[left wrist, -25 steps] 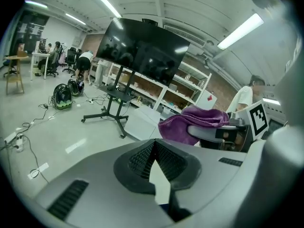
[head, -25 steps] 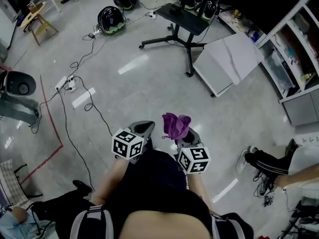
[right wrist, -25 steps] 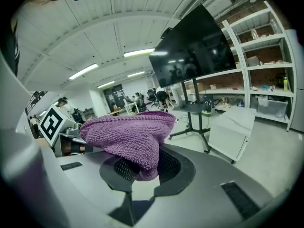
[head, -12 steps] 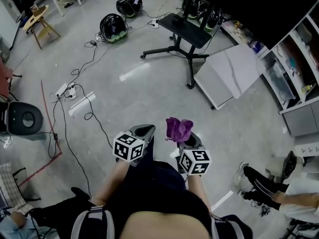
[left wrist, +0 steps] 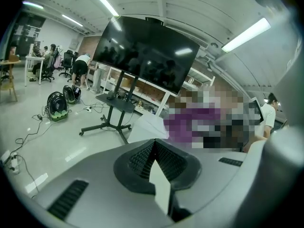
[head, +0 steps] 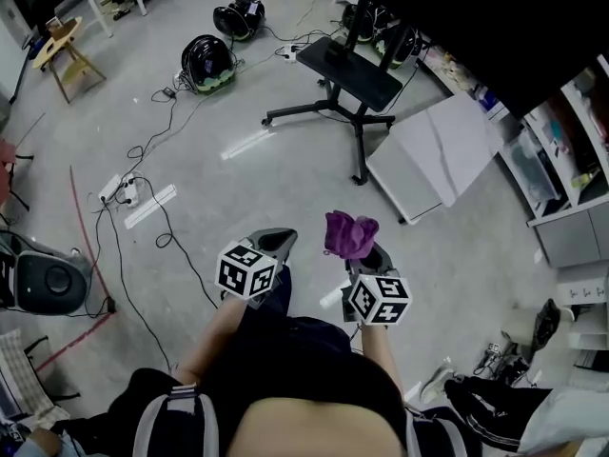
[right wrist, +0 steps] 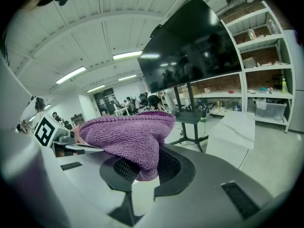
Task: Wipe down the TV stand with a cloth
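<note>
- The right hand-held gripper (right wrist: 142, 174) has its jaws pressed together on a purple knitted cloth (right wrist: 127, 136). The cloth bunches up above the dark ribbed pads and spreads toward the left of the right gripper view.
- In the head view the same cloth (head: 348, 233) stands up as a crumpled tuft at the tip of the right hand-held gripper (head: 365, 254), over the grey floor (head: 285, 179) and just in front of the person's body.
- The left hand-held gripper (left wrist: 154, 148) has its jaws closed tip to tip, with nothing between them. In the head view the left hand-held gripper (head: 275, 244) sits beside the right one, apart from it and at about the same height.
- The TV stand (head: 347, 74) is a black wheeled frame with a dark shelf. It stands on the floor well ahead of both hand-held grippers, and neither touches it.
- The left gripper view shows the TV stand (left wrist: 115, 109) carrying a large dark screen (left wrist: 148, 53), which reflects the ceiling lights.
- A white panel (head: 440, 143) lies tilted just right of the stand's base.
- Open shelving (head: 571, 112) runs along the right side.
- Loose cables (head: 152, 160) trail across the floor at left, near a wooden chair (head: 68, 48).
</note>
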The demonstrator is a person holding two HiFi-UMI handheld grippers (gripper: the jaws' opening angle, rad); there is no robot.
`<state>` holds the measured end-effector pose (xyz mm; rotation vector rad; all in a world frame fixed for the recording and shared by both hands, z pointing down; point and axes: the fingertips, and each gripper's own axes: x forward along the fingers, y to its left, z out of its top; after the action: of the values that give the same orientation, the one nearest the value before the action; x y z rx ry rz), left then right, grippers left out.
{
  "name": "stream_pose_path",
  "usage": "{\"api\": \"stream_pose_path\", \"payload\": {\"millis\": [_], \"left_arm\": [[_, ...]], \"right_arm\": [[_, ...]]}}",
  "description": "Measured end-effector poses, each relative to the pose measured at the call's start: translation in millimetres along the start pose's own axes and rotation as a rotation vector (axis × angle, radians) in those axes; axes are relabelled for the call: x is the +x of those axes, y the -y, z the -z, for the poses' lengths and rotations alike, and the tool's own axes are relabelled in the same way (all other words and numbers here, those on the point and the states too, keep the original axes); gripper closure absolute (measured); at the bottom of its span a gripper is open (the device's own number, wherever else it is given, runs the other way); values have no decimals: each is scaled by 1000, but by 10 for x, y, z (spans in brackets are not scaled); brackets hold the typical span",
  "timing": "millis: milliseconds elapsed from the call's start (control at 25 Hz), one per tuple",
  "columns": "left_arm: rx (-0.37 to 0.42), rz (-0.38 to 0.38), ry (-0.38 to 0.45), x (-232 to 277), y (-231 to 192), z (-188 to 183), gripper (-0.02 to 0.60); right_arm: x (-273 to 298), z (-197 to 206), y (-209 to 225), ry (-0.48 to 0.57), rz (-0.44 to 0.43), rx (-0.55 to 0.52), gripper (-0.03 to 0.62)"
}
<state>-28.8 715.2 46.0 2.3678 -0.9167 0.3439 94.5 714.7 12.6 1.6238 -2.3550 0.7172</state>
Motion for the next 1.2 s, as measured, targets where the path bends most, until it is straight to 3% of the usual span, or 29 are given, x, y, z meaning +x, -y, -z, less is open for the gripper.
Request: {"api": "stream_pose_path", "payload": {"millis": [480,1200], "left_arm": [[14,27,12,346,-648,-611,575],[18,53,-8,568,-1177,-846,575]], "right_arm": [[823,-503,-20,14,-2,9,522],[1468,-658,-1,1,21,58,522]]}}
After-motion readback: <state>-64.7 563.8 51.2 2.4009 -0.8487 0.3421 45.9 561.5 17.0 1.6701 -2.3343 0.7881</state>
